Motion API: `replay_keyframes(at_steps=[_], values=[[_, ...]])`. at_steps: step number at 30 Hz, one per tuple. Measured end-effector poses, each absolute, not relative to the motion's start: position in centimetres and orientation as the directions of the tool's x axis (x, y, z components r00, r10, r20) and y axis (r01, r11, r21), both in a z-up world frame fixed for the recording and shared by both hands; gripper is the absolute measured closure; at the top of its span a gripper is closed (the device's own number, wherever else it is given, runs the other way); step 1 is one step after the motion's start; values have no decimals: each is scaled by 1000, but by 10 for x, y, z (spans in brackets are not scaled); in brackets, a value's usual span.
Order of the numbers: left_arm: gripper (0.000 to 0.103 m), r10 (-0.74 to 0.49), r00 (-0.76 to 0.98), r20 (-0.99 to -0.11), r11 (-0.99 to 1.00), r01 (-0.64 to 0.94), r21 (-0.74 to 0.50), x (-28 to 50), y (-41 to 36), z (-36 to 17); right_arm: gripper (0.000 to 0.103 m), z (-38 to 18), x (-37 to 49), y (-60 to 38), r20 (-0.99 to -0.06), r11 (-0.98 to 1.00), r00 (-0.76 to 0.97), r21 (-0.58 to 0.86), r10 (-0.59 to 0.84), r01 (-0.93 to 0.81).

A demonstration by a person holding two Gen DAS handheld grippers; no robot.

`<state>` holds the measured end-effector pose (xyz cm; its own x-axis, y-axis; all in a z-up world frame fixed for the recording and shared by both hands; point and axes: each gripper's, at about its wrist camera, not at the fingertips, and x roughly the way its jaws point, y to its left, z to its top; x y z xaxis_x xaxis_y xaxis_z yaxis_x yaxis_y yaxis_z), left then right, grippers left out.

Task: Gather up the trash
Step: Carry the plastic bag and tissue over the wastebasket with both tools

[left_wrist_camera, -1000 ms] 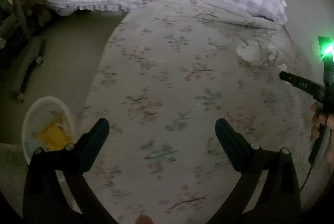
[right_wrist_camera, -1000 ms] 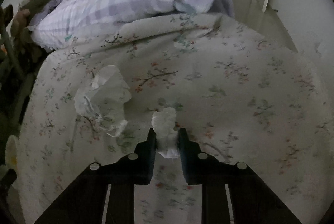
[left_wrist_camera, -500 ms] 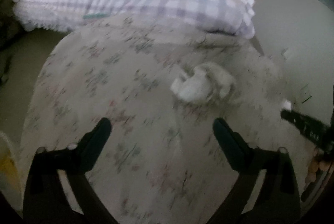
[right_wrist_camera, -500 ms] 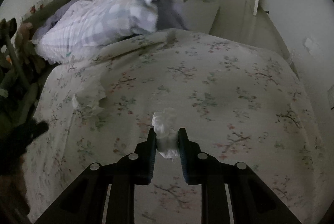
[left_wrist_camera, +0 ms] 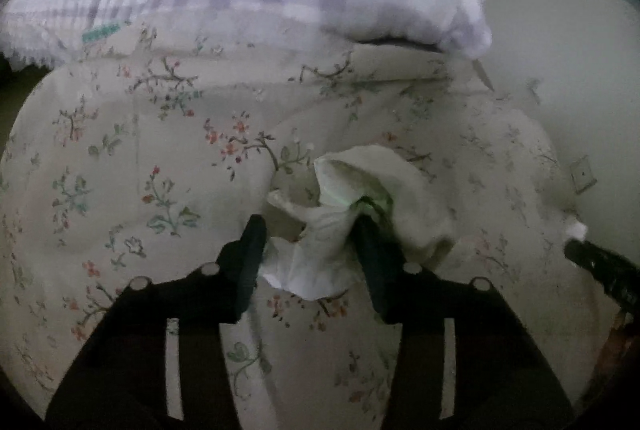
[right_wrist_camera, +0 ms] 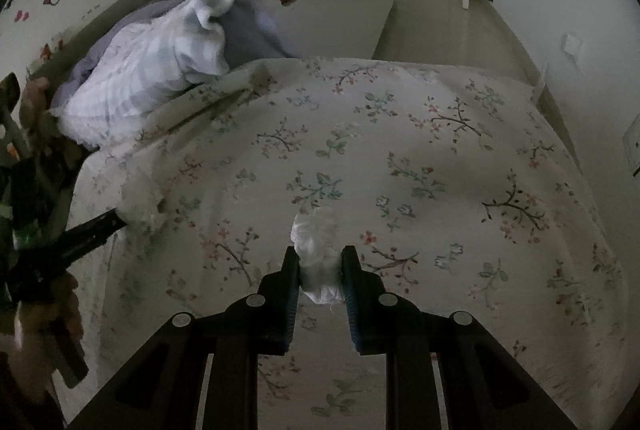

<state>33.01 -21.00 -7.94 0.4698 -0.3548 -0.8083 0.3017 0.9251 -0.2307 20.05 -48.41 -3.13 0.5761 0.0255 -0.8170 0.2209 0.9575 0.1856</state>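
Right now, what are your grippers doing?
Left gripper straddling crumpled tissue on floral bedspread, not clamped. Right gripper shut on small tissue wad. Nothing blocking.

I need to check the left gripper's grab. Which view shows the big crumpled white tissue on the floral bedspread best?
The left wrist view: the big crumpled white tissue lies close up between the left gripper fingers. The right wrist view shows it only small and dim at the left edge, by one finger.

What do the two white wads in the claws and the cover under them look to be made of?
Small wad: soft matte tissue, frayed edges. Large wad: thin crumpled paper or tissue, sharper creases; can't tell which. Floral cover: matte woven fabric, soft folds.
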Motion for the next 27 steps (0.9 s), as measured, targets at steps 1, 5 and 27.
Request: replay_keyframes(at_steps=[1, 5, 27], values=[[67, -360, 474, -803, 924, 300, -238, 330, -211, -79, 82, -31, 200, -485, -817, 957, 576, 186, 26, 221], [89, -371, 463, -805, 918, 315, -242, 324, -217, -77, 82, -29, 195, -488, -815, 958, 580, 181, 19, 222], [90, -345, 522, -780, 921, 350, -172, 206, -124, 2, 82, 45, 145, -396, -777, 986, 628, 132, 42, 97]])
